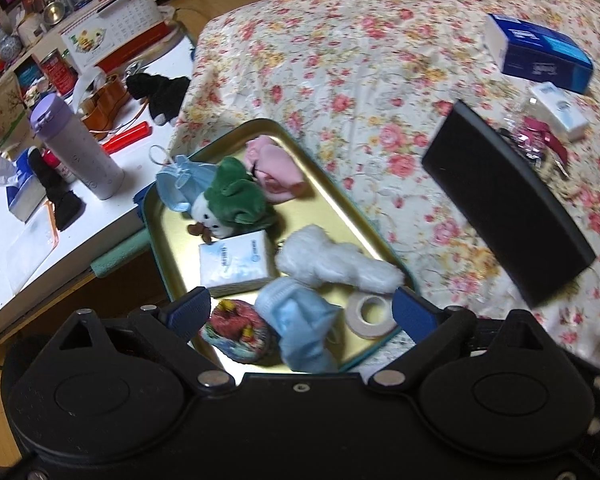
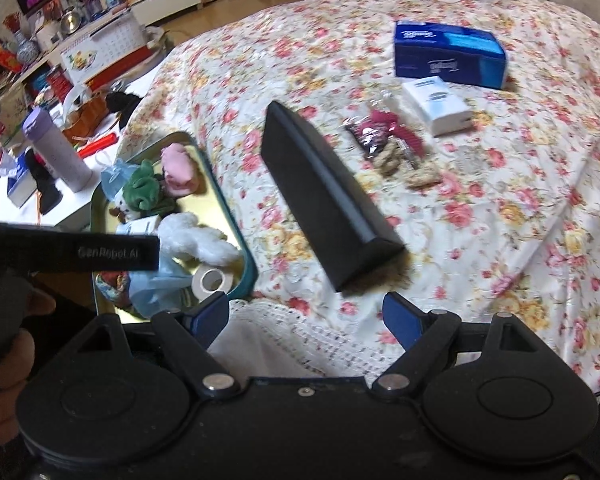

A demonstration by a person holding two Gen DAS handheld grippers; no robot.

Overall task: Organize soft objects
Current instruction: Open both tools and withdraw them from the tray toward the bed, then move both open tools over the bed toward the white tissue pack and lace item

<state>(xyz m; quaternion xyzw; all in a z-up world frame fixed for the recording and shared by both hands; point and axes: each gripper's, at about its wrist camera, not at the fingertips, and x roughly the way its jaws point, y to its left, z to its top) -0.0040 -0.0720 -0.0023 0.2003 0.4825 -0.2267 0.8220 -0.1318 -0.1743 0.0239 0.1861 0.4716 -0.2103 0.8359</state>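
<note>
The soft things sit together in the gold tray at the bed's edge: a white plush, a green plush, a pink cloth, two blue masks, a tissue pack and a knitted pouch, with a tape roll beside them. All look light and squashy; they should give under a pinch, so the plush is best taken across its thick middle, and a mask by its bunched fold, where the thin fabric is less likely to slip. The tissue pack looks slick in its wrap. The left tool hangs just above the near end of the tray, jaws spread wide with nothing pressed between them; the nearer mask lies right under the gap. The right tool is also open and empty, over the floral bedspread, with the tray off to its left and a black box ahead.
</note>
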